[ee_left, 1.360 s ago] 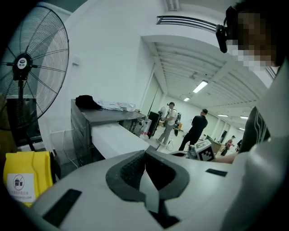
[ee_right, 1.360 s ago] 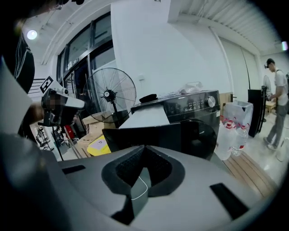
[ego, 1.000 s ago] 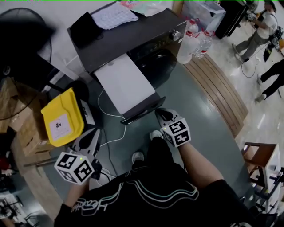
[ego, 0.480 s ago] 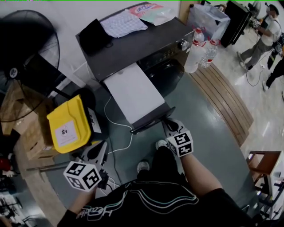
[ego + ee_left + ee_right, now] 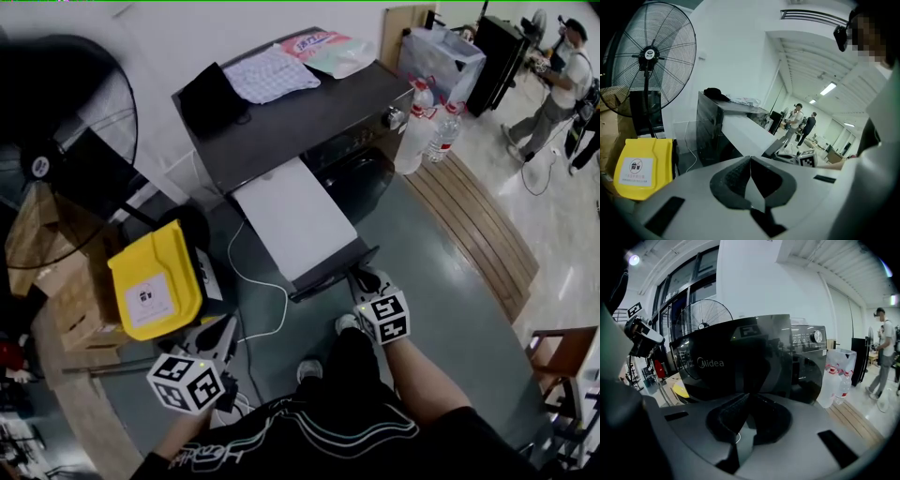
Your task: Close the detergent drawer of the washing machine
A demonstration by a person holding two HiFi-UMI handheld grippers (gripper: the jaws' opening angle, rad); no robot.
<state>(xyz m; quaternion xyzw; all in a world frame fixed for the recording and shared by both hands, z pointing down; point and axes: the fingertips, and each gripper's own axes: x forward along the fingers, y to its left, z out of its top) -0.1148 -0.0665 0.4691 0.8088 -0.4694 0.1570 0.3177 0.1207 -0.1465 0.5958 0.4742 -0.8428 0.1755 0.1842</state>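
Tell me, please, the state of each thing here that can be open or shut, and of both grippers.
Detergent drawer: open, pulled far out of the washing machine.
Left gripper: jaws shut, empty.
Right gripper: jaws shut, empty, close to the drawer's dark front.
Yellow bin: lid down.
Water bottles: upright, capped.
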